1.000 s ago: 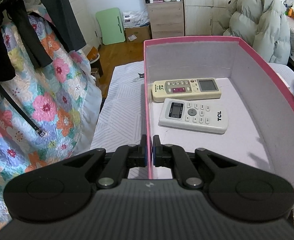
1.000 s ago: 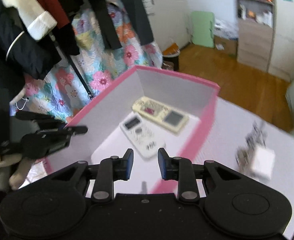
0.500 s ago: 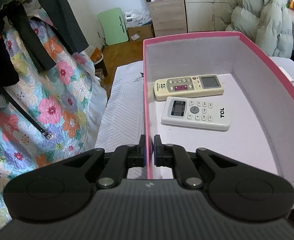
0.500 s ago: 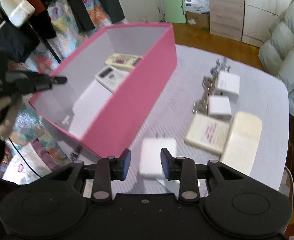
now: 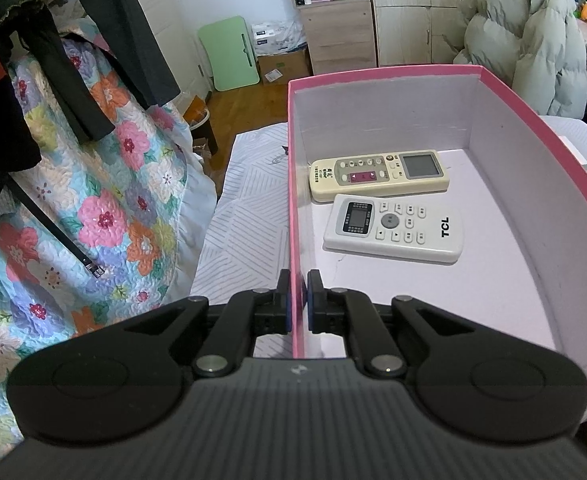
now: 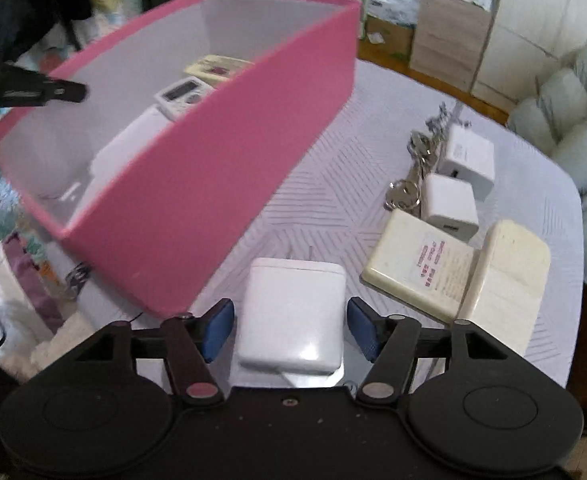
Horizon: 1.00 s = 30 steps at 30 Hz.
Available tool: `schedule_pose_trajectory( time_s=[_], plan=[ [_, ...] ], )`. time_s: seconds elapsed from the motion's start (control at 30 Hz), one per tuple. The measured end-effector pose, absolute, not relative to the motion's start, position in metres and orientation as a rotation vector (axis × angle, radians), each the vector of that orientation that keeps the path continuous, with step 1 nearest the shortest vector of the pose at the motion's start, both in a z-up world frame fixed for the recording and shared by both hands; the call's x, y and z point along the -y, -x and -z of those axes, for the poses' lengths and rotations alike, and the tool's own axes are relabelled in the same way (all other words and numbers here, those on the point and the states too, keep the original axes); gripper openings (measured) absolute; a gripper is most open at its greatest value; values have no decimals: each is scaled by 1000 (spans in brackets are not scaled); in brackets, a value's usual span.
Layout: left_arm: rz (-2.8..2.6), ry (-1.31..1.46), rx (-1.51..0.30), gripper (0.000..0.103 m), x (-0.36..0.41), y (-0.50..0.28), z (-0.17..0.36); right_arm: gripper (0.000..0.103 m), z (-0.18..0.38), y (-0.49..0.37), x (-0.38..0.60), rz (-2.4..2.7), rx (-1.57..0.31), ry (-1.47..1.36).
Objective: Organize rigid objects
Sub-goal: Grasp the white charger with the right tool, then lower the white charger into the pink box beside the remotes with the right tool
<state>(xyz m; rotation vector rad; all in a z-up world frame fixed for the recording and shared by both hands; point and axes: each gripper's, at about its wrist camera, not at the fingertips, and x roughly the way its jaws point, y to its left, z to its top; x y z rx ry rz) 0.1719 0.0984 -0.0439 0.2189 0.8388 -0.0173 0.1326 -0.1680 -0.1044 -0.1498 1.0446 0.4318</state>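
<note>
Two remotes already lie flat in the pink box (image 5: pixel 533 152): a cream remote (image 5: pixel 379 176) toward the far wall and, just beside it on the near side, a white remote (image 5: pixel 393 227) marked "TCL". The left claw (image 5: pixel 298 300) is closed on the box's near side wall, steadying it.

In the right wrist view, the right claw (image 6: pixel 289 326) has its jaws opening around a white power adapter (image 6: pixel 293 312) on the table (image 6: pixel 333 184); the pads stand apart from its sides, so nothing is gripped yet. The adapter looks like a hard, smooth plastic block, glossy and likely slippery, moderately light and not fragile; a squeeze across its two flat side faces, near the middle, seems safest.

At about two o'clock from it lie a cream flat case (image 6: pixel 421 264) with red printing too blurred to read, a second cream block (image 6: pixel 509 272), two small white chargers (image 6: pixel 451 204) and a bunch of keys (image 6: pixel 405 196). The box stands at eleven o'clock from the adapter.
</note>
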Motion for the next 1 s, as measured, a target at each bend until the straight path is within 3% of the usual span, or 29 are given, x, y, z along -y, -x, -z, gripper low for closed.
schedule_pose_trajectory(
  time_s=[0.23,0.6,0.73,1.0],
  plan=[
    [21,-223,-839,6,-98,-172,44,60,83,-133,187,-375,-977,48],
    [28,-198,-839,5,-103,-173,41,60,-16,-142,166,-649,-774,-148],
    [40,-156,-837,4,-109,-172,40,60,-15,-183,122,-727,-904,-73],
    [66,-136,-822,4,-114,-172,41,60,53,-236,43,-745,-1269,-59]
  ],
)
